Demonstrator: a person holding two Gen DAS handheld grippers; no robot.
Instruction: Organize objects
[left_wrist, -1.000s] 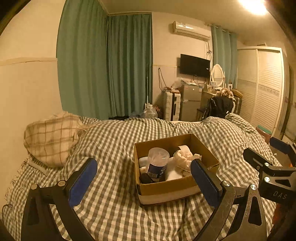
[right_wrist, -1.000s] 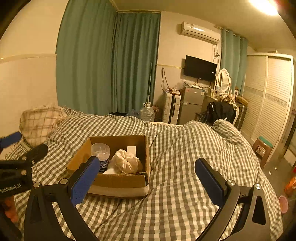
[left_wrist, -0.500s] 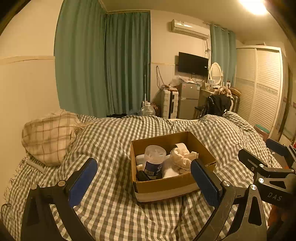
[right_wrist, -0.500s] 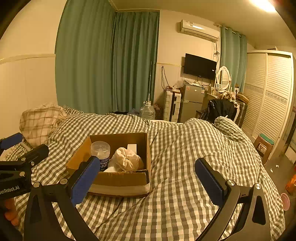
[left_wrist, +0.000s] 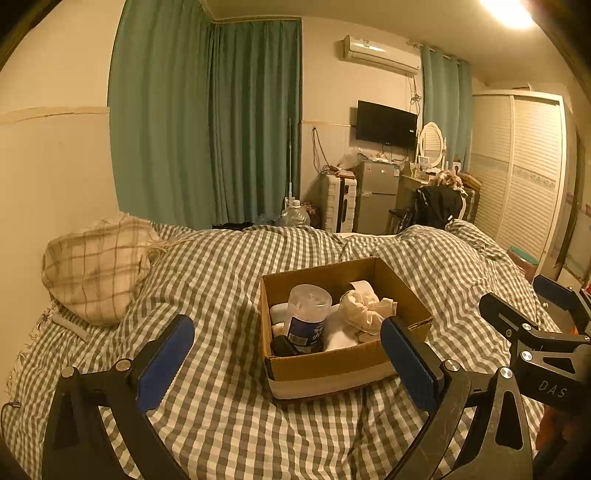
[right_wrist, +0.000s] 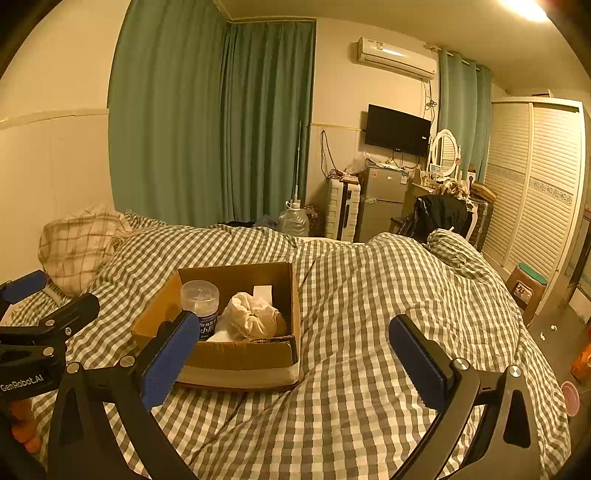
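An open cardboard box (left_wrist: 332, 363) sits on the checked bed cover; it also shows in the right wrist view (right_wrist: 236, 356). Inside stand a clear jar with a blue label (left_wrist: 308, 317) (right_wrist: 201, 306), a crumpled cream cloth (left_wrist: 364, 310) (right_wrist: 251, 317), a small black item (left_wrist: 282, 347) and white items. My left gripper (left_wrist: 288, 363) is open and empty, just in front of the box. My right gripper (right_wrist: 295, 360) is open and empty, to the right of the box.
A plaid pillow (left_wrist: 96, 266) lies at the left against the wall. The green-checked duvet (right_wrist: 388, 295) covers the bed. Beyond the bed stand a fridge (left_wrist: 376, 195), a chair with dark clothes (left_wrist: 436, 210) and a white wardrobe (left_wrist: 524, 173). A stool (right_wrist: 528, 284) stands at the right.
Both grippers have drifted slightly; the box sits a little lower and more left in the left wrist view. Both stay open and empty.
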